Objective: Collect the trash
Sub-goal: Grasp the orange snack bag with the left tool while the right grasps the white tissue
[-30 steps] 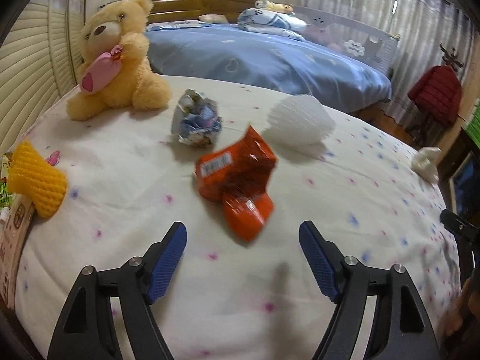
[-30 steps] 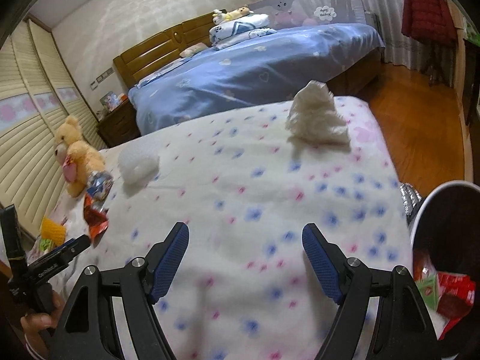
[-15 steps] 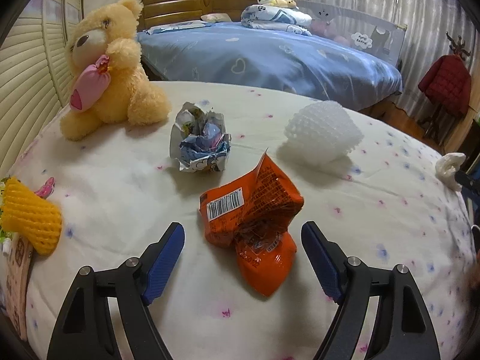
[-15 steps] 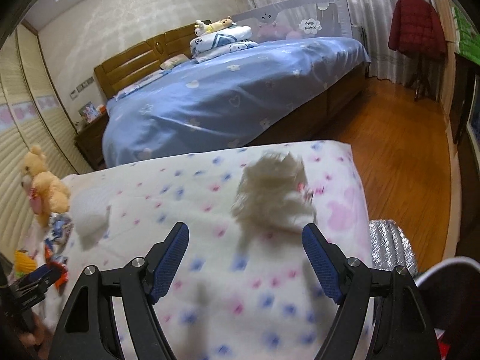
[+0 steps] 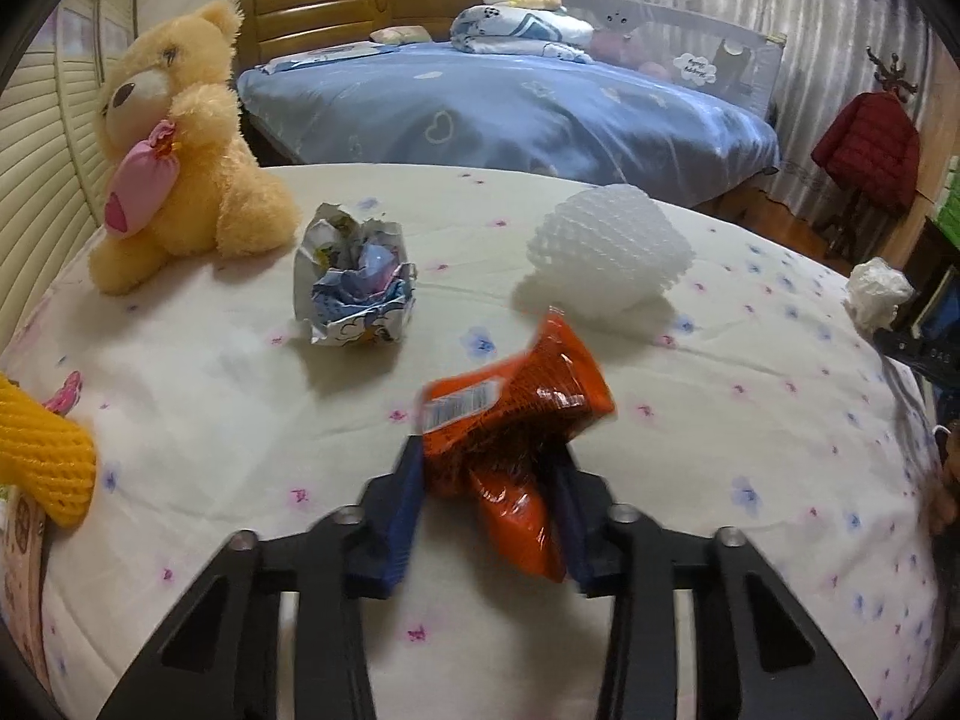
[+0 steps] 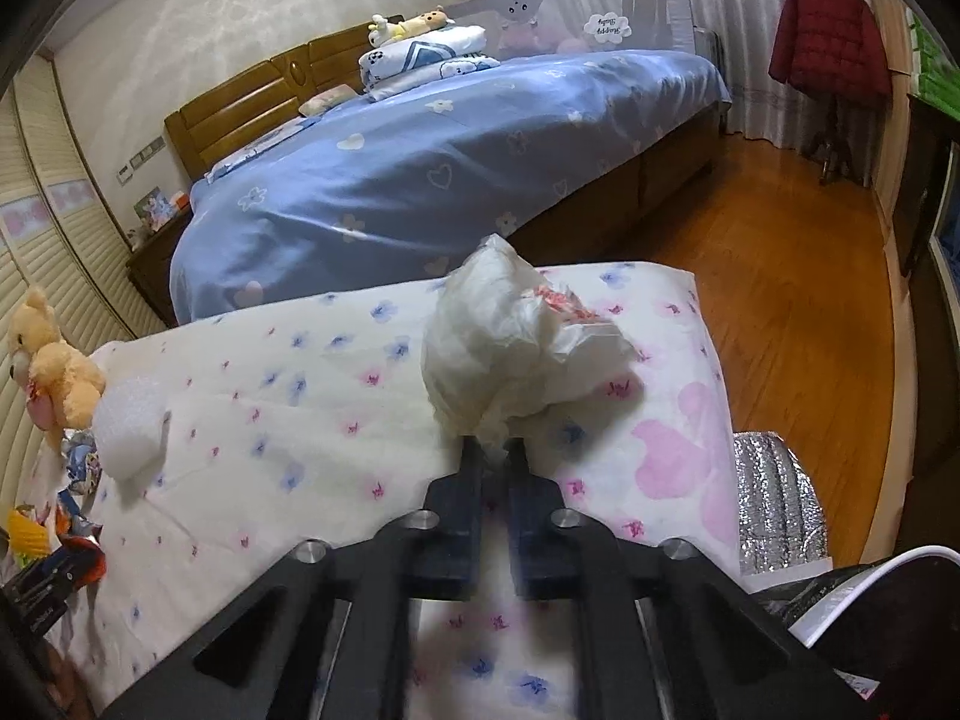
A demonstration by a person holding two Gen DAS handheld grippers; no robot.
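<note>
An orange snack wrapper [image 5: 516, 396] lies on the flowered white bedcover [image 5: 210, 408]. My left gripper [image 5: 487, 450] has its blue pads pressed against both sides of it, and the jaws are still closing. In the right wrist view, a crumpled white plastic bag [image 6: 504, 336] sits near the bed's far corner. My right gripper [image 6: 493, 447] is shut on its lower edge. Loose on the cover are a crumpled blue-and-white wrapper [image 5: 354, 282], a white foam net [image 5: 606, 246] and a yellow foam net [image 5: 42, 456].
A yellow teddy bear [image 5: 180, 144] sits at the back left of the cover. A white-rimmed bin [image 6: 864, 594] with a dark liner stands at the lower right beside the bed, next to a silver foil bag [image 6: 774, 498]. A blue bed [image 6: 450, 168] lies beyond, with wooden floor to the right.
Both grippers came forward and down onto their items, then went from wide open to shut. The left closed on the orange wrapper, the right on the white bag.
</note>
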